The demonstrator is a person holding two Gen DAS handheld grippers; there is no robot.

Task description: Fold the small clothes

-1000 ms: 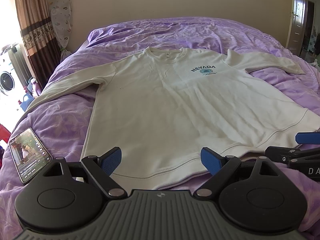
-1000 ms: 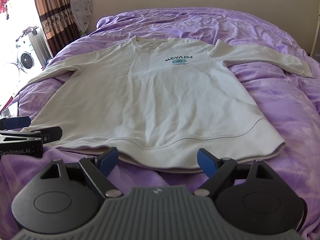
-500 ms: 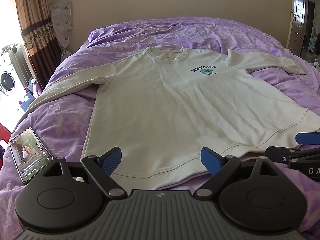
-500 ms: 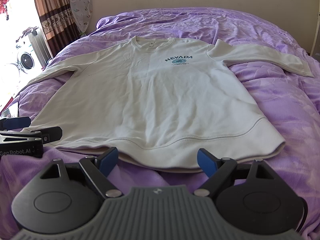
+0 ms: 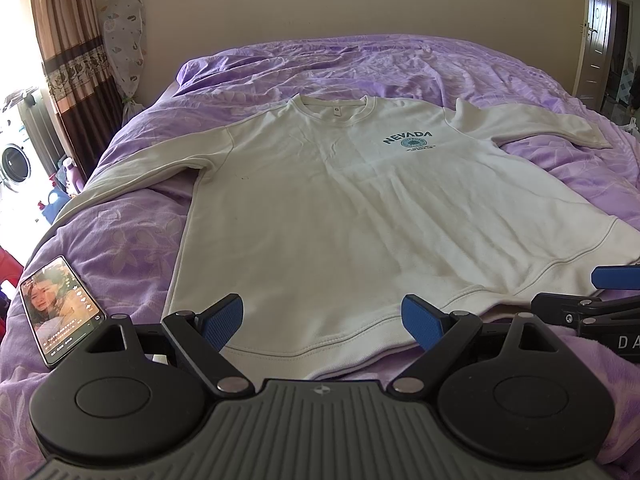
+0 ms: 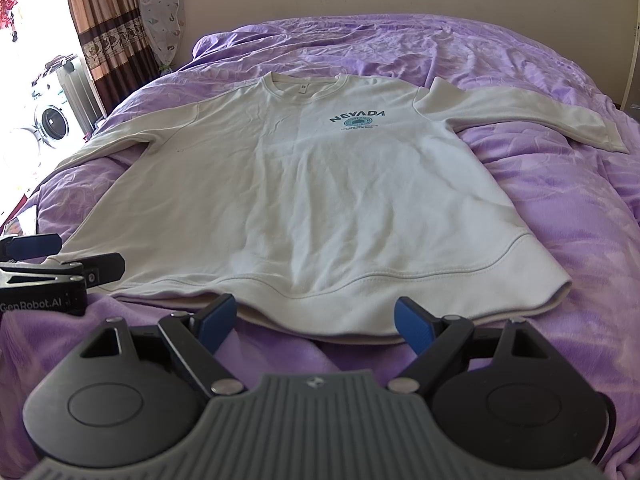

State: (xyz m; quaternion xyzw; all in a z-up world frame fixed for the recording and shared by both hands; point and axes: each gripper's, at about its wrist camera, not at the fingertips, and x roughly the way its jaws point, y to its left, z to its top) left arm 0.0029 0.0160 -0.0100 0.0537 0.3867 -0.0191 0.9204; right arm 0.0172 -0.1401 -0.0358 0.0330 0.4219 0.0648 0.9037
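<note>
A cream long-sleeved sweatshirt [image 5: 344, 216] with a blue "NEVADA" print lies flat, front up, on a purple bed, both sleeves spread out; it also shows in the right wrist view [image 6: 320, 200]. Its hem faces me. My left gripper [image 5: 322, 322] is open and empty, its blue pads just above the hem's left part. My right gripper [image 6: 316, 322] is open and empty, just short of the hem's middle. Each gripper shows at the edge of the other's view, the right one [image 5: 600, 300] and the left one [image 6: 52, 268].
The purple bedspread [image 6: 560, 200] covers the whole bed. A lit phone [image 5: 60, 308] lies on the bed left of the sweatshirt hem. A curtain [image 5: 68, 60], washing machine [image 5: 16, 168] and bottles stand off the bed's left side. A door [image 5: 600, 28] is at the right.
</note>
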